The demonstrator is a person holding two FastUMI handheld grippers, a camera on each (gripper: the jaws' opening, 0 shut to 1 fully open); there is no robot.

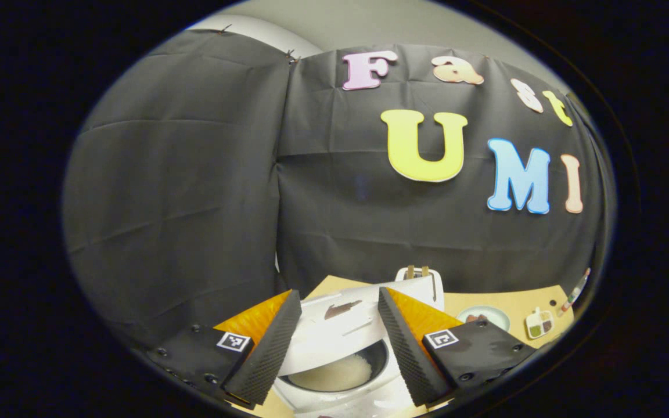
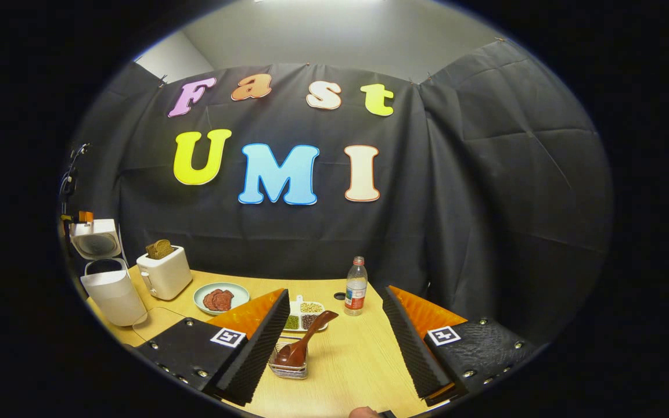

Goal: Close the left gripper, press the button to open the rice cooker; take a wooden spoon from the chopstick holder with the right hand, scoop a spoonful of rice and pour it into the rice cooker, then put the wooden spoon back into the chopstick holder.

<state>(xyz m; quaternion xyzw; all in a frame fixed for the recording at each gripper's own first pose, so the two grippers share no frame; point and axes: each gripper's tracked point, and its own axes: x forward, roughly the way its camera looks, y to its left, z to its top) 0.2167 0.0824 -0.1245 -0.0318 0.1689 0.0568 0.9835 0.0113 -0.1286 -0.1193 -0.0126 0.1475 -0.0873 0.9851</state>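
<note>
In the left gripper view the white rice cooker (image 1: 369,400) stands just below me with its lid (image 1: 340,325) swung up and back. A whitish layer of rice lies in its inner pot (image 1: 334,371). My left gripper (image 1: 339,299) hovers open above the cooker, a finger on either side. In the right gripper view the brown wooden spoon (image 2: 302,342) leans tilted in the small wire chopstick holder (image 2: 289,368) on the table. My right gripper (image 2: 336,296) is open, with the holder near its left finger. The open rice cooker (image 2: 112,293) stands at the far left.
A white toaster (image 2: 163,273) with bread, a plate (image 2: 221,298) of dark slices, a compartment tray (image 2: 305,313) of grains and a water bottle (image 2: 356,287) stand on the wooden table (image 2: 358,354). The toaster (image 1: 427,278), plate (image 1: 482,316) and tray (image 1: 539,323) lie behind the cooker.
</note>
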